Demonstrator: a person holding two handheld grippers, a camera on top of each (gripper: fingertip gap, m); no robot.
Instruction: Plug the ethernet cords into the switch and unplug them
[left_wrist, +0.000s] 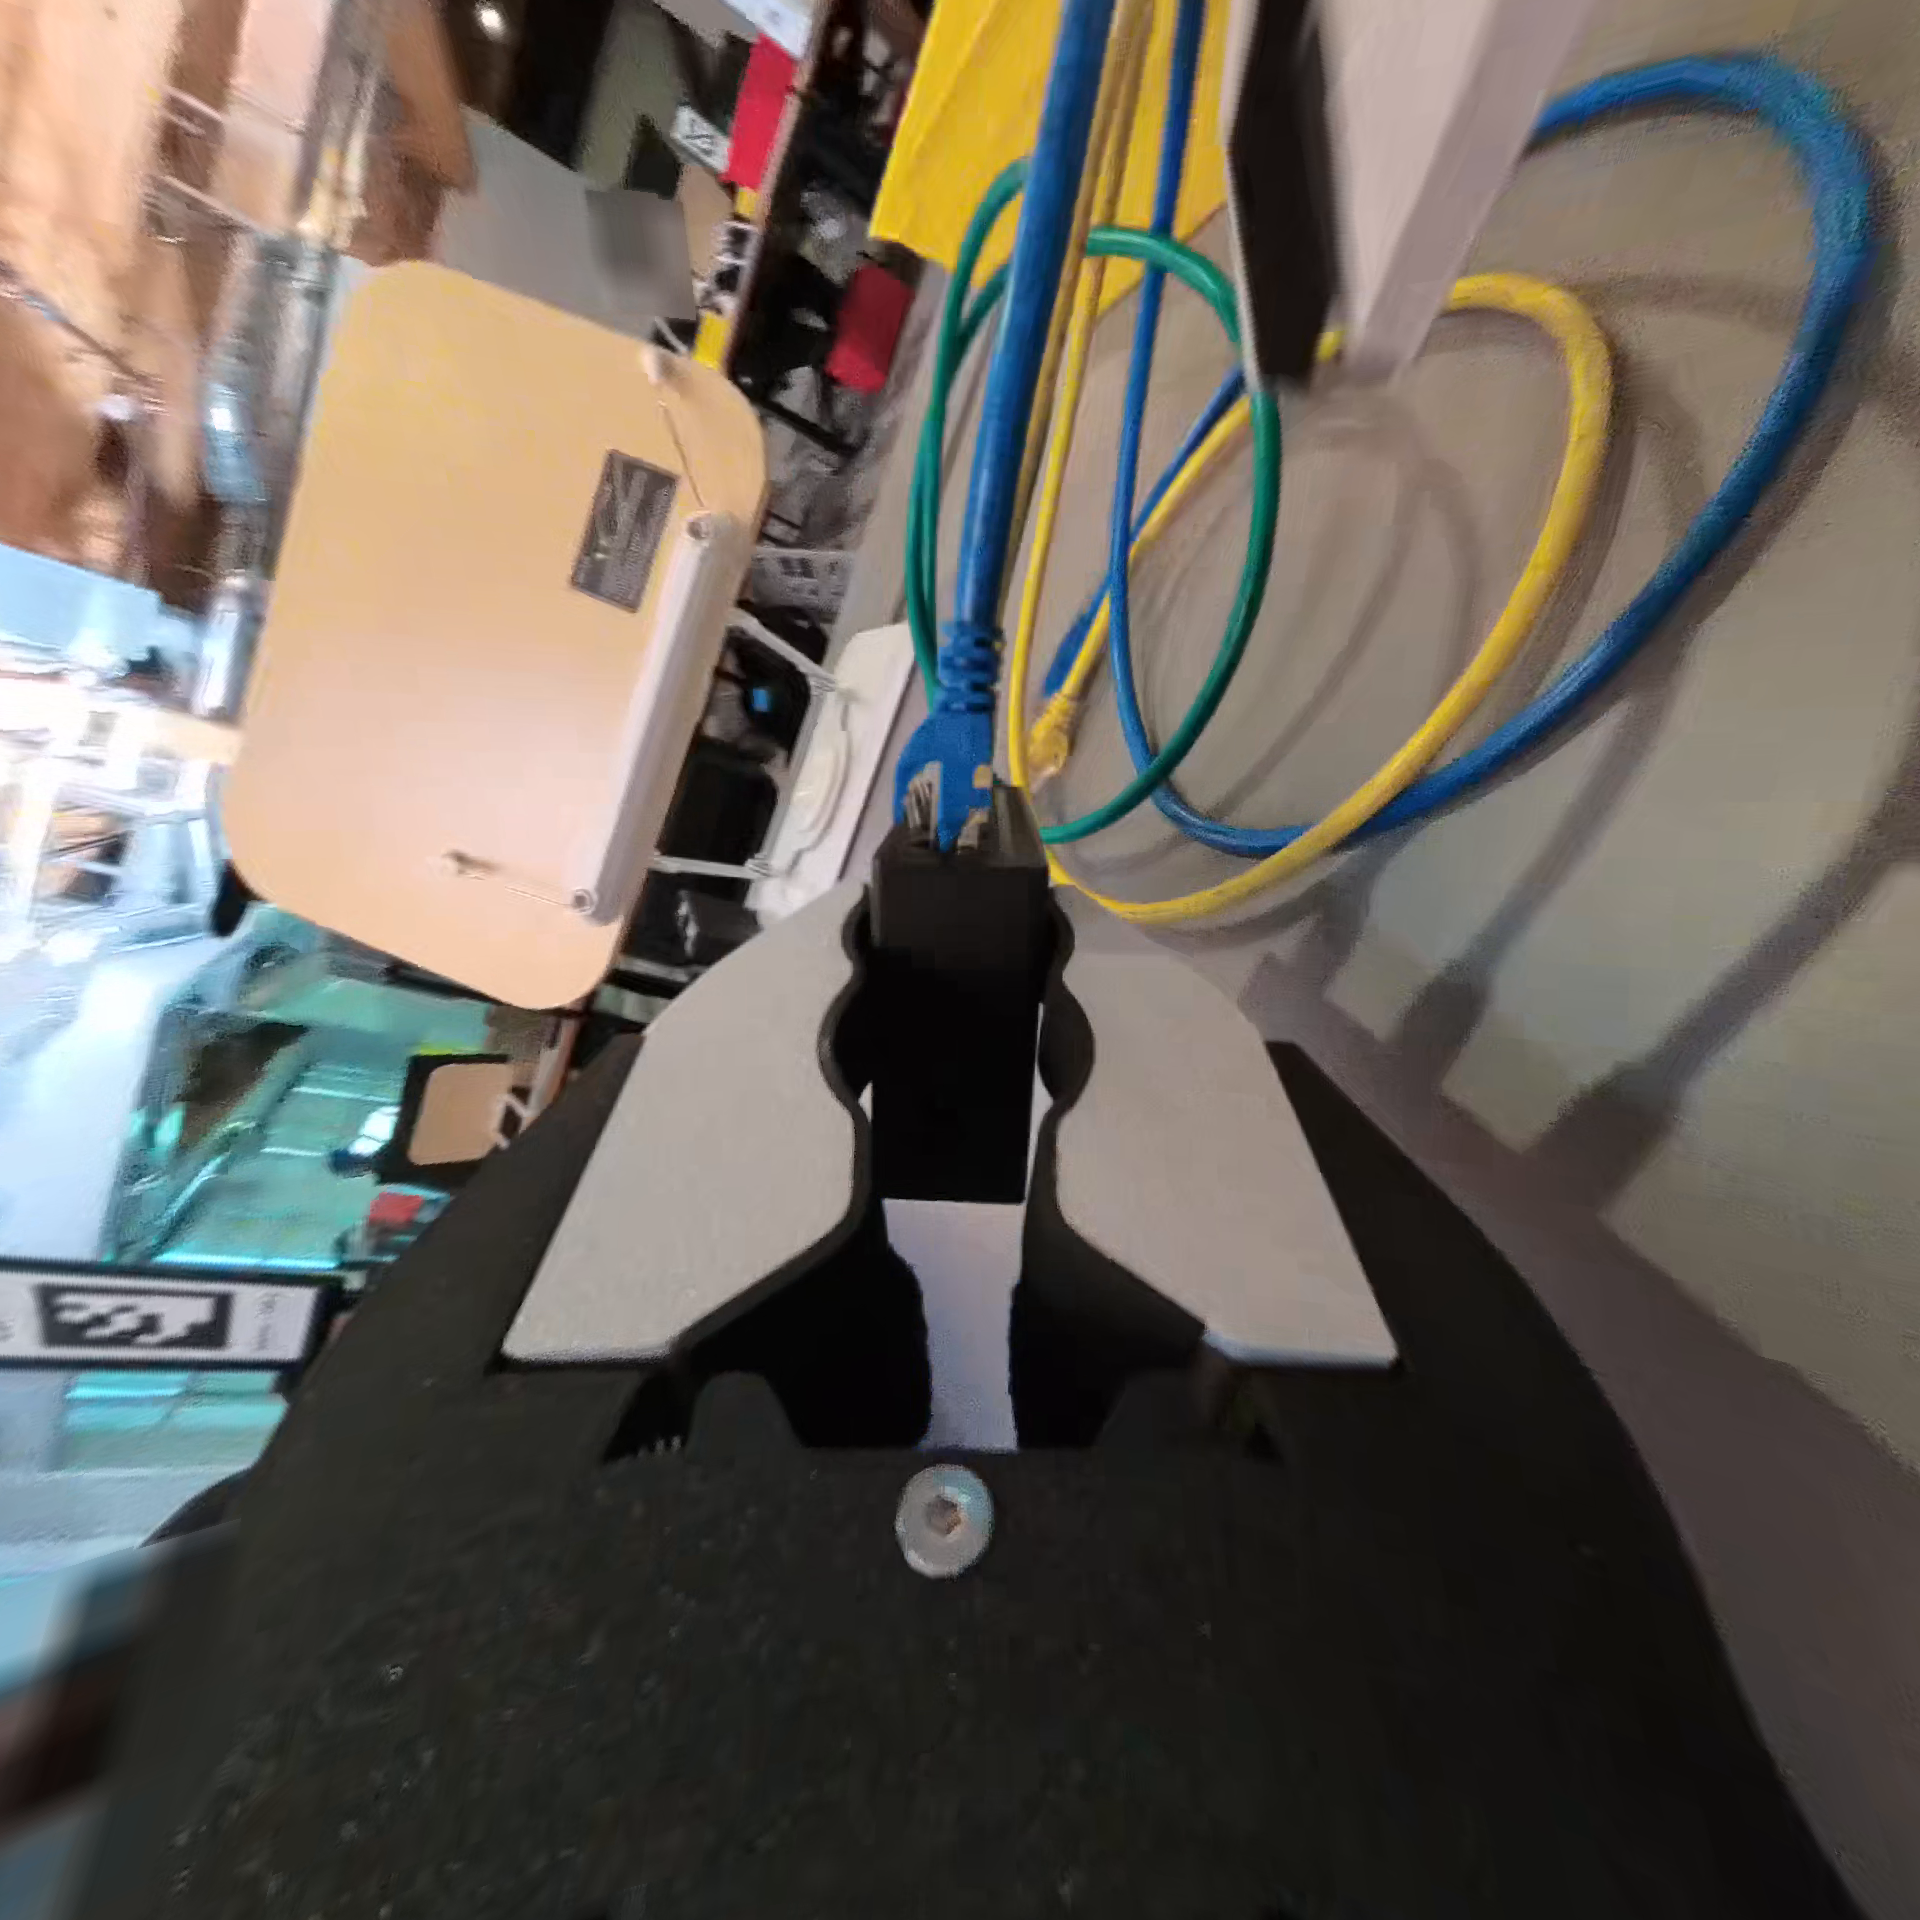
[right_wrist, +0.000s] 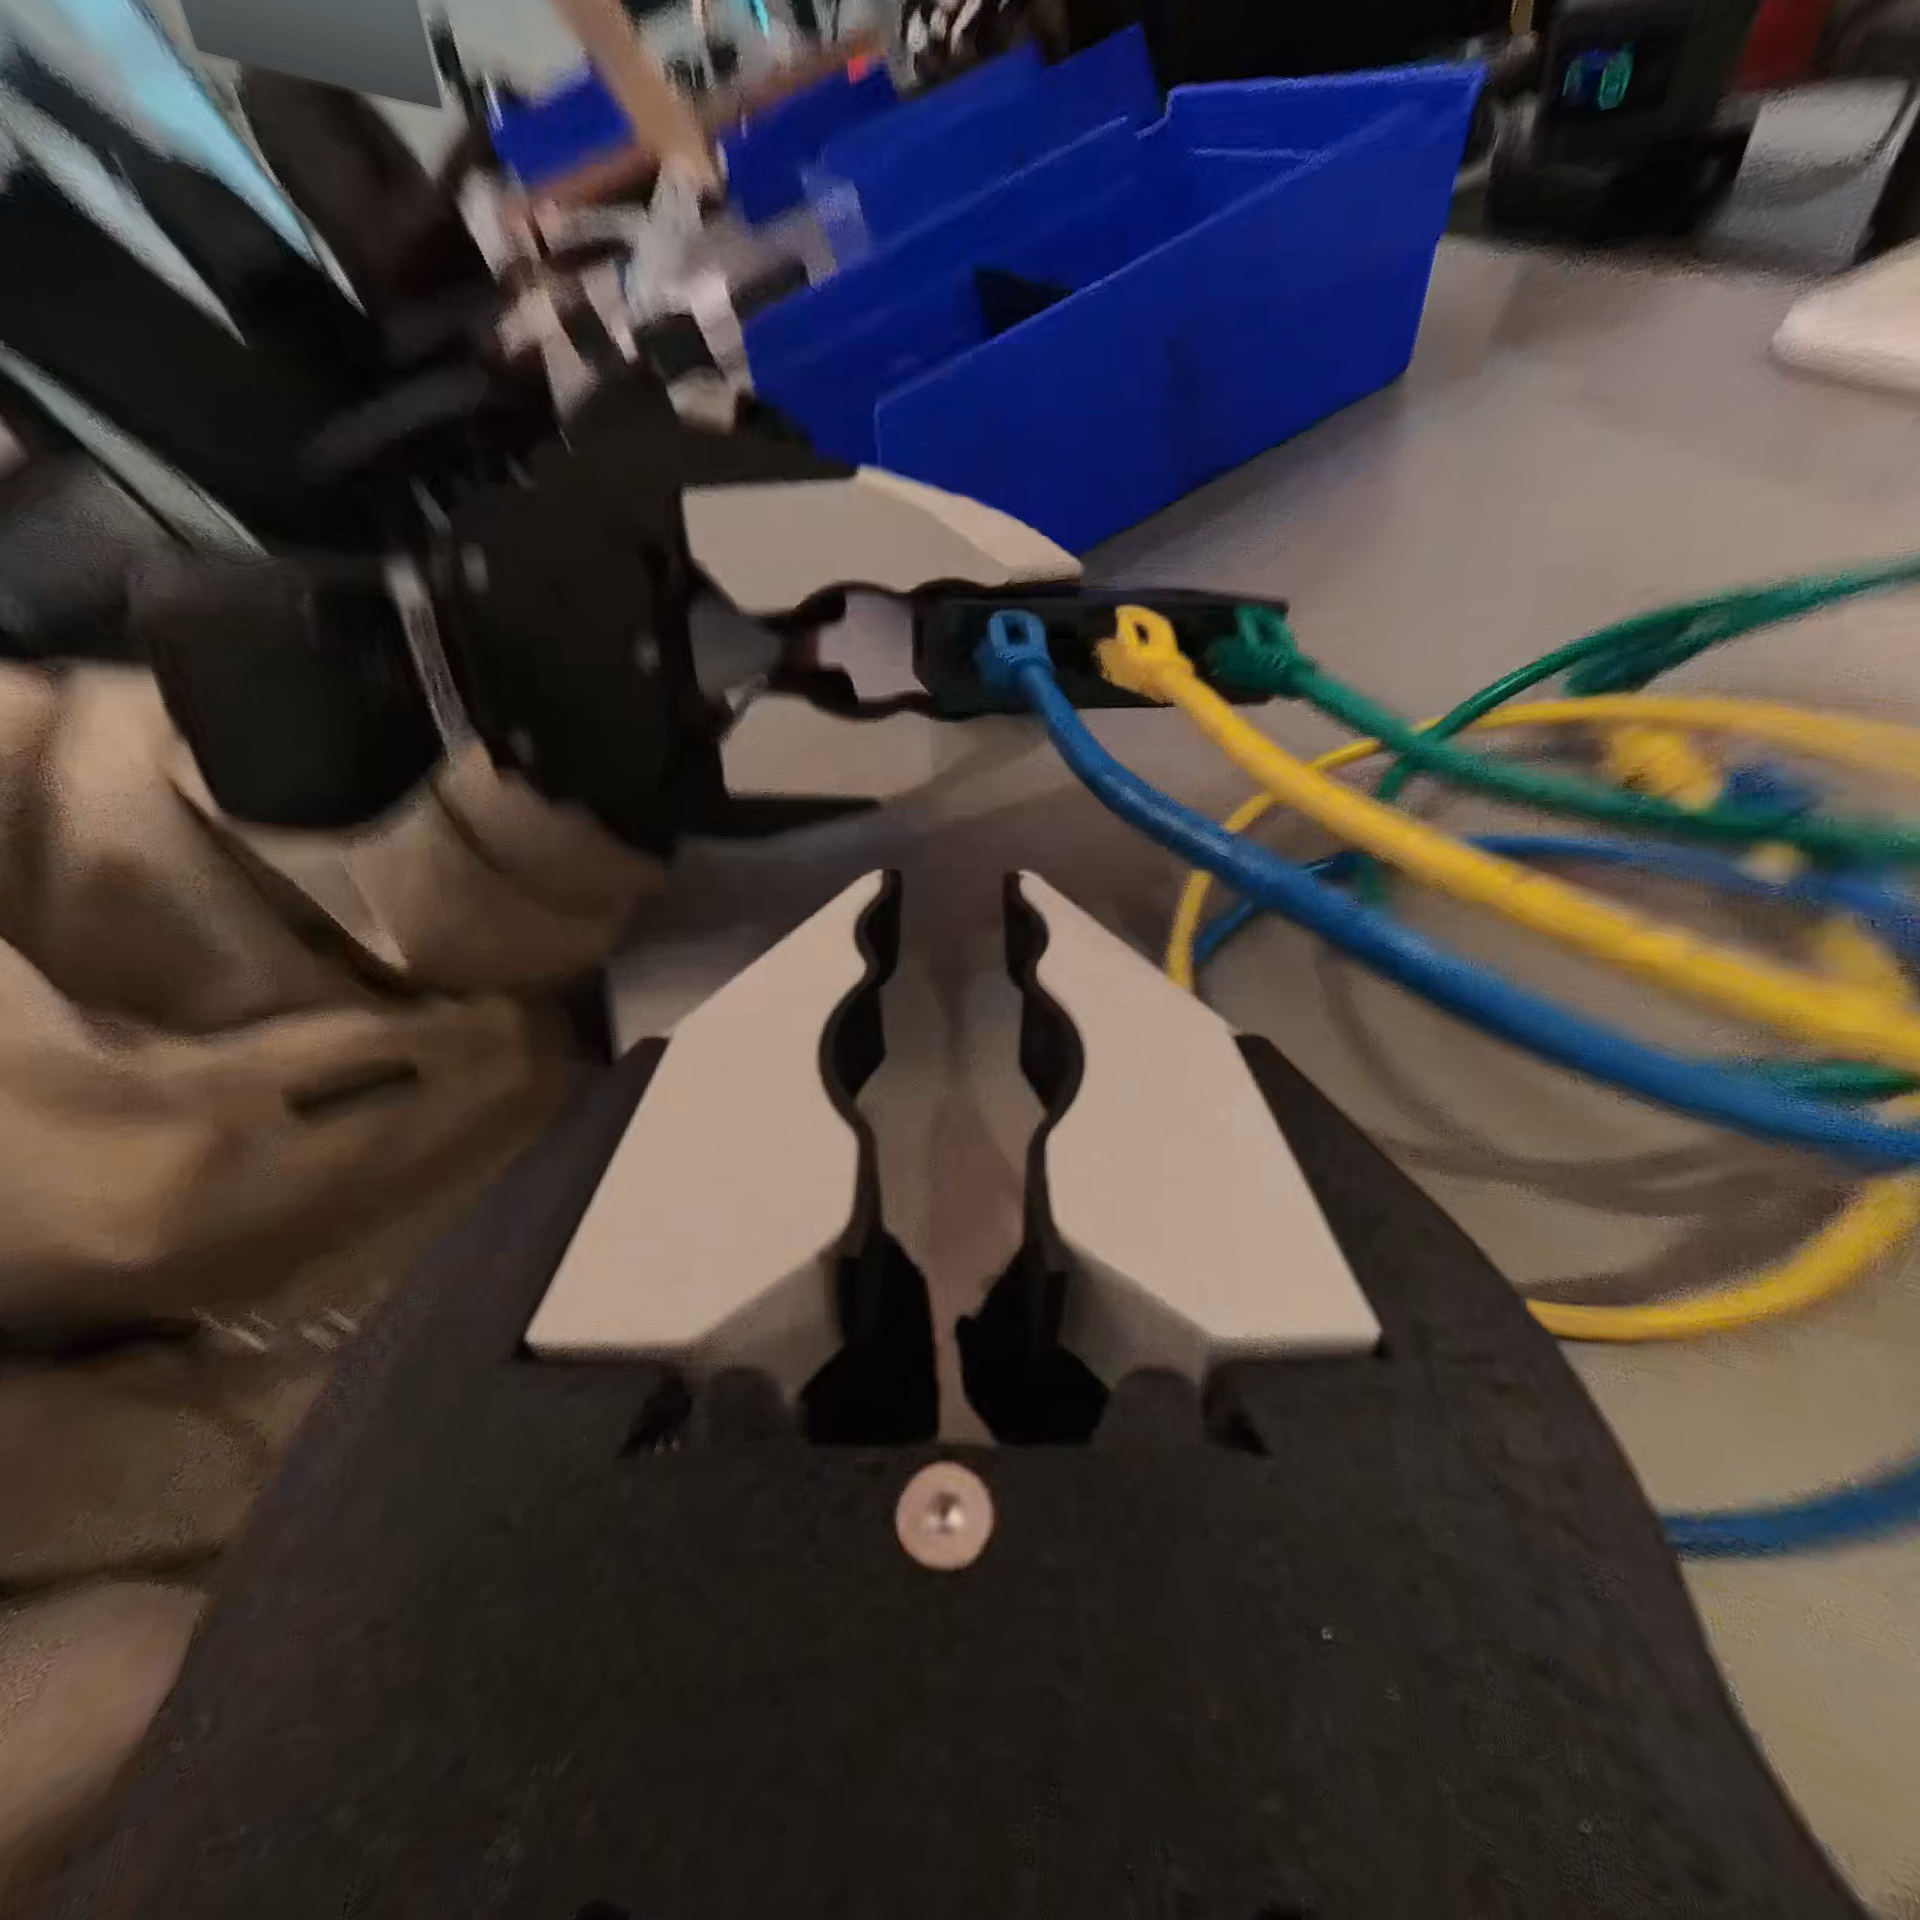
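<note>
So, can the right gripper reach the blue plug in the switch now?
Probably yes. The right gripper is open and empty, and the blue plug on the switch lies just ahead with nothing between. The left gripper holds the switch's other end.

Grey table: blue bins, loose cable loops lying on it.

A black switch is showing against the grey surface, and a blue cord, a yellow cord and a green cord are running from it. Behind, bright blue bins are standing out, while each hand-held gripper is showing pale grey fingers on black.
</note>
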